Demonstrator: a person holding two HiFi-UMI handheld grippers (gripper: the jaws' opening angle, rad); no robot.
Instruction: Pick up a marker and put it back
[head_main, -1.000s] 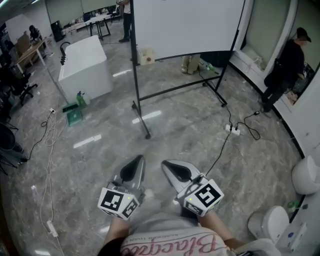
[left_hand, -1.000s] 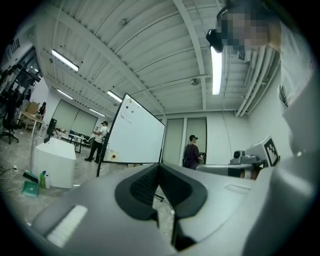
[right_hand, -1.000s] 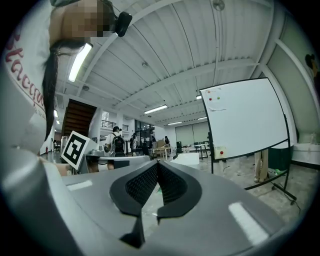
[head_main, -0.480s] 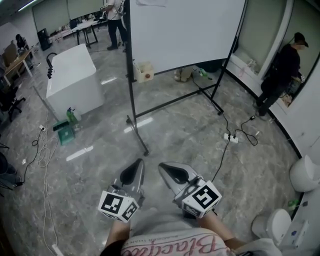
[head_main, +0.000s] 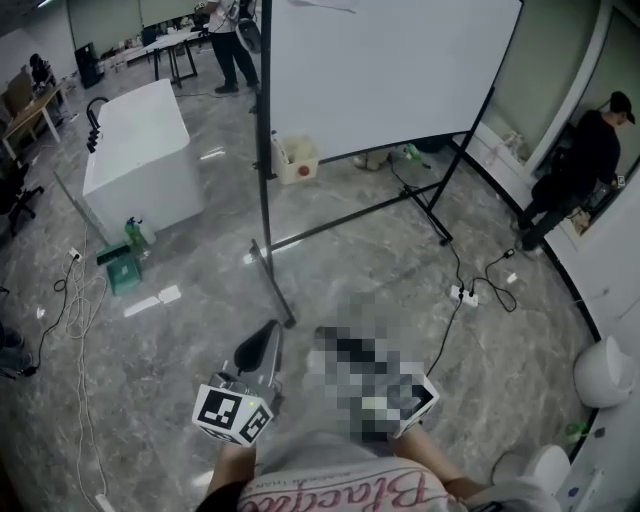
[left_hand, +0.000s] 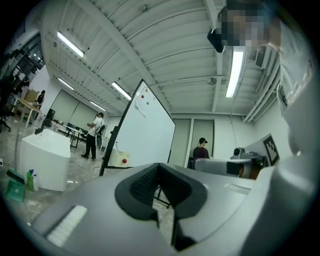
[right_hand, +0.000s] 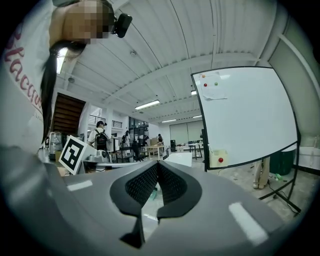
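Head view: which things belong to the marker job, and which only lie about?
Job: big white whiteboard on black stand; cream box with red dot beside its post; left gripper and right gripper, both shut, empty. No marker visible.
Lying about: white block counter; green crate; white power strip.

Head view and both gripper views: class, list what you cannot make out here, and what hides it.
- Right gripper: a mosaic patch covers it in the head view.
- Whiteboard: top cut off by the head view's upper edge.
- Dots on the whiteboard: too small in the right gripper view to identify.
- Marker: none discernible in any view.
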